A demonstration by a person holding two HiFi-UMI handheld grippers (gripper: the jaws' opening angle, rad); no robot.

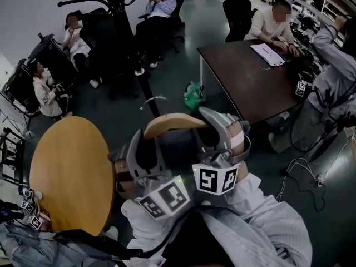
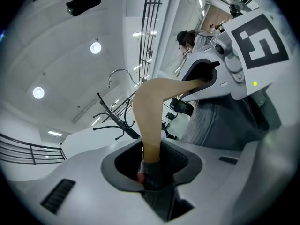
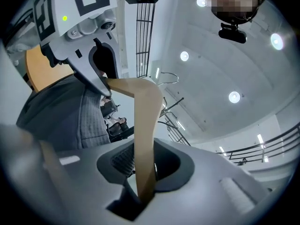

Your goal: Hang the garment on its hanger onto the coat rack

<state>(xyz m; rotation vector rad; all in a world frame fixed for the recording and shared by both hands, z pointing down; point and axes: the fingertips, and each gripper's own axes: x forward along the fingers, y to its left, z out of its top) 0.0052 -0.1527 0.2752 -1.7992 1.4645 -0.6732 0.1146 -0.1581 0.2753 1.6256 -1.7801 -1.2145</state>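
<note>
A wooden hanger point(image 1: 175, 121) with a metal hook point(image 1: 153, 100) is held up between both grippers, and a grey garment point(image 1: 267, 221) hangs from it. My left gripper point(image 1: 146, 143) is shut on the hanger's left arm point(image 2: 150, 121), with grey cloth point(image 2: 154, 172) bunched deep in its jaws. My right gripper point(image 1: 222, 128) is shut on the right arm point(image 3: 144, 139). The black coat rack point(image 1: 119, 15) stands ahead and to the left, apart from the hook. Its prongs show beyond the hanger in both gripper views point(image 2: 112, 118) point(image 3: 173, 111).
A round wooden table point(image 1: 69, 171) is at the lower left. A dark desk point(image 1: 250, 77) stands to the right with people at it. More people sit around the rack's base point(image 1: 75, 38). A green bag point(image 1: 193, 95) lies on the floor ahead.
</note>
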